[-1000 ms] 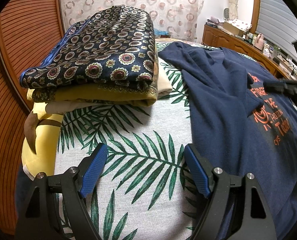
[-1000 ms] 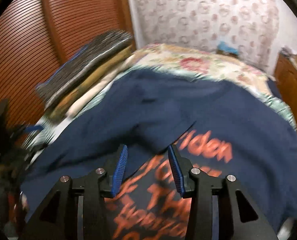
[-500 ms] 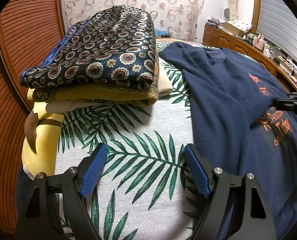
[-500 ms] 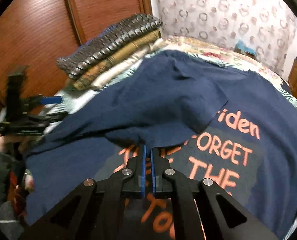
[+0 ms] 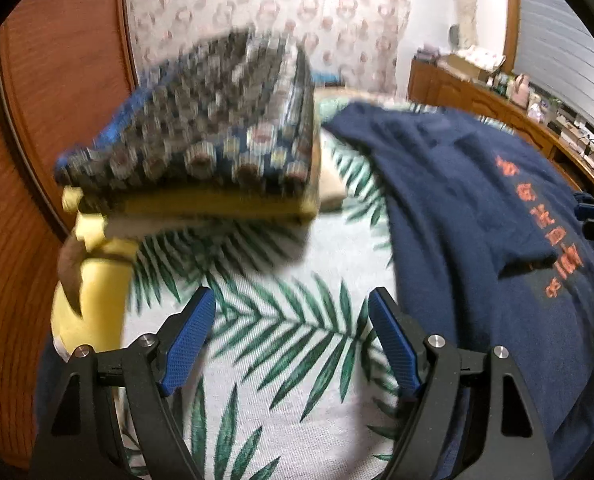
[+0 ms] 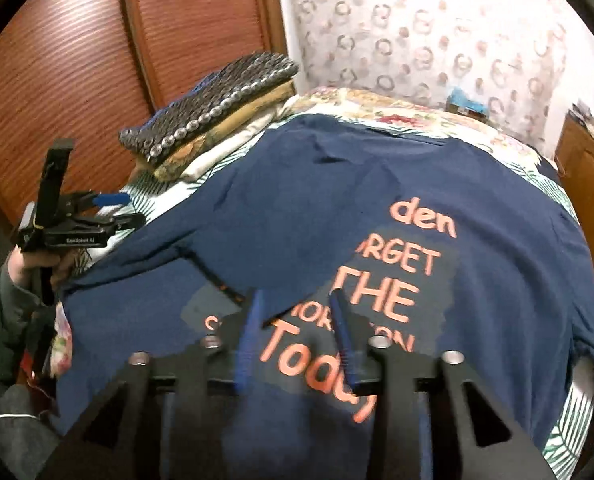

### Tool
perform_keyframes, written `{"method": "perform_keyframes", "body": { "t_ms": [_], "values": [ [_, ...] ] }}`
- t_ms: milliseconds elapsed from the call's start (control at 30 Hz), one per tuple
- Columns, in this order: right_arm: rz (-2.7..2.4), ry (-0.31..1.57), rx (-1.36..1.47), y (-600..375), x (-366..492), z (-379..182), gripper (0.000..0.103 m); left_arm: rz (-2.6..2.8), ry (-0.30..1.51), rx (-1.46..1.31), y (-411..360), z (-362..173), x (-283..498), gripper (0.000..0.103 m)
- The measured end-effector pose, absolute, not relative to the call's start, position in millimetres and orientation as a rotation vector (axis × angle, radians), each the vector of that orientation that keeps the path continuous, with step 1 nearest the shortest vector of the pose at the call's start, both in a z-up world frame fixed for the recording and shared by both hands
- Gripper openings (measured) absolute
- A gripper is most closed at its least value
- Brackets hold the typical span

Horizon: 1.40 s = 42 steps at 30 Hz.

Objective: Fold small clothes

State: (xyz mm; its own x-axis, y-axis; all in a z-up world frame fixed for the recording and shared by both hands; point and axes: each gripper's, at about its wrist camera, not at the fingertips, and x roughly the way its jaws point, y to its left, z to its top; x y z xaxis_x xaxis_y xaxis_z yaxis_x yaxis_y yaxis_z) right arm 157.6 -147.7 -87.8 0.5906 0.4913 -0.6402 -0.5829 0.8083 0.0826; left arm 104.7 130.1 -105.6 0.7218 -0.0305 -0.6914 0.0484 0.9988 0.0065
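Half a second ago the right gripper (image 6: 297, 334) was pinched shut on the folded-over sleeve; now its blue fingers stand apart, holding nothing, over the orange print of the navy T-shirt (image 6: 477, 208). The sleeve (image 6: 257, 248) lies flat across the shirt's chest, covering the start of each printed line.

Toward the bed's left edge, against the slatted wooden doors (image 5: 49, 128), sits a stack of folded clothes (image 5: 201, 160), a navy patterned piece on top with yellow and cream ones beneath; motion blur smears it in the left wrist view. The left gripper (image 5: 293, 340) hovers with its jaws wide apart, empty, over the palm-leaf bedspread (image 5: 281, 344) just left of the shirt's edge. The shirt is spread over the bed's middle and right side, collar toward the far edge. A ring-patterned curtain (image 6: 437, 28) hangs behind, and a wooden dresser (image 5: 497, 108) with blurred clutter runs along the right. The shirt's hem is cut off by the right gripper's body.
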Motion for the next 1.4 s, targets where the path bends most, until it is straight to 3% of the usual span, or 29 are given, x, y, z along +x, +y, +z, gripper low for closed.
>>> {"method": "perform_keyframes", "body": {
  "t_ms": [67, 333, 433, 600, 933, 967, 1067, 1100, 1400],
  "values": [
    [0.592, 0.691, -0.140, -159, 158, -91, 0.051, -0.053, 0.734, 0.029, 126, -95, 106, 0.080],
    [0.442, 0.674, -0.121, -218, 173, -96, 0.051, -0.201, 0.691, 0.055, 79, -53, 151, 0.078],
    [0.380, 0.674, -0.098, -242, 178, -99, 0.058, -0.234, 0.718, 0.077, 61, -53, 183, 0.072],
    [0.290, 0.702, -0.095, -274, 184, -107, 0.059, -0.240, 0.789, 0.095, 44, -64, 233, 0.055],
    [0.259, 0.744, -0.144, -268, 206, -116, 0.060, -0.187, 0.923, 0.070, 35, -90, 304, 0.042],
    [0.259, 0.743, -0.144, -268, 204, -114, 0.060, -0.184, 0.930, 0.079, 32, -92, 305, 0.037],
    [0.270, 0.739, -0.121, -272, 200, -113, 0.061, -0.184, 0.930, 0.116, 29, -96, 304, 0.010],
    [0.269, 0.737, -0.121, -279, 197, -113, 0.061, -0.184, 0.925, 0.126, 32, -95, 303, 0.008],
    [0.267, 0.736, -0.125, -283, 198, -115, 0.062, -0.062, 0.775, 0.181, 64, -39, 302, 0.006]
  ]
}}
